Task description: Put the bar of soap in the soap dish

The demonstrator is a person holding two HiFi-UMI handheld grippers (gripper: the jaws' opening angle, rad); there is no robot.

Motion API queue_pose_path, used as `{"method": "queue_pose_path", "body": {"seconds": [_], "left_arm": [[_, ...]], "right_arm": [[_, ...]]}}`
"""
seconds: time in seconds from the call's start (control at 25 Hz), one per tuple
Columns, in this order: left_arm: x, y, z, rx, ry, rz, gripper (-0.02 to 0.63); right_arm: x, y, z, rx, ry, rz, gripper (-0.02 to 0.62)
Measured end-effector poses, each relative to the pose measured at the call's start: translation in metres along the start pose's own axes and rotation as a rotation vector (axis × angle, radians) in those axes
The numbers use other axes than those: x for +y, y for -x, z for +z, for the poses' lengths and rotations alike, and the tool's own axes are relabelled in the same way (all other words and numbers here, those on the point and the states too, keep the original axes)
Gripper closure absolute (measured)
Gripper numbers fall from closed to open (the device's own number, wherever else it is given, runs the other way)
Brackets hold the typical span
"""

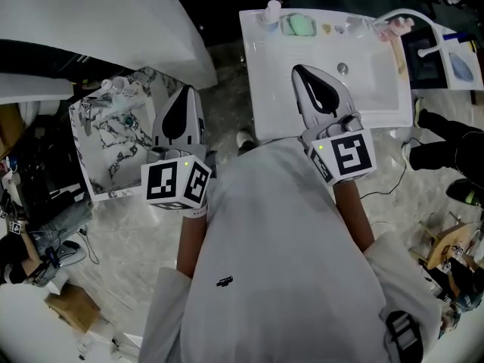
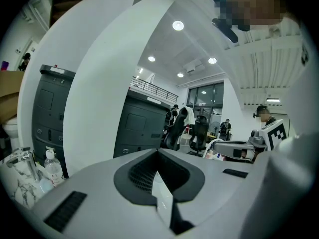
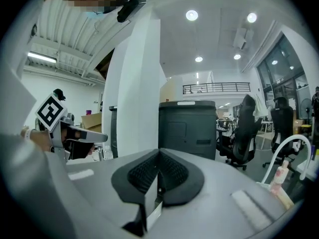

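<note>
In the head view a white washbasin [image 1: 265, 89] lies ahead. On its far rim rests a green oblong piece [image 1: 300, 26]; whether it is the soap, the dish, or both I cannot tell. My right gripper [image 1: 299, 69] hovers over the basin's near half, jaws shut and empty, pointing nearly level in its own view [image 3: 158, 154]. My left gripper [image 1: 187, 91] is also shut on nothing [image 2: 158, 153] and hangs over the floor beside a marble-patterned basin [image 1: 91, 165]. Neither gripper view shows the green piece.
A white bottle cap [image 1: 271, 10] and small items [image 1: 352, 27] stand on the far rim, a pink thing [image 1: 393, 27] at its right. A large white tub [image 1: 113, 21] fills the top left. Cables and boxes litter the floor at the left.
</note>
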State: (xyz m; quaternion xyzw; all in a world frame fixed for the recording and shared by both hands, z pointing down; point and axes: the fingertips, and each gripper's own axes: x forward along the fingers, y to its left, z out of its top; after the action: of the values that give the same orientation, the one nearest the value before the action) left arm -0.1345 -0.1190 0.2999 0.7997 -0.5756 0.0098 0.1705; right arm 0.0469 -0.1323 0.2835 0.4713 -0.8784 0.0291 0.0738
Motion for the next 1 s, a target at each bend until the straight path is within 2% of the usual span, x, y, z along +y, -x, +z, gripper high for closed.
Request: {"method": "queue_pose_path", "body": {"seconds": [1.0], "left_arm": [[-0.0059,0.004,-0.0074,0.016,-0.007,-0.034,0.598]], "right_arm": [[0.0038,0.0103,0.0033,0.002,0.008,-0.03,0.583]]}}
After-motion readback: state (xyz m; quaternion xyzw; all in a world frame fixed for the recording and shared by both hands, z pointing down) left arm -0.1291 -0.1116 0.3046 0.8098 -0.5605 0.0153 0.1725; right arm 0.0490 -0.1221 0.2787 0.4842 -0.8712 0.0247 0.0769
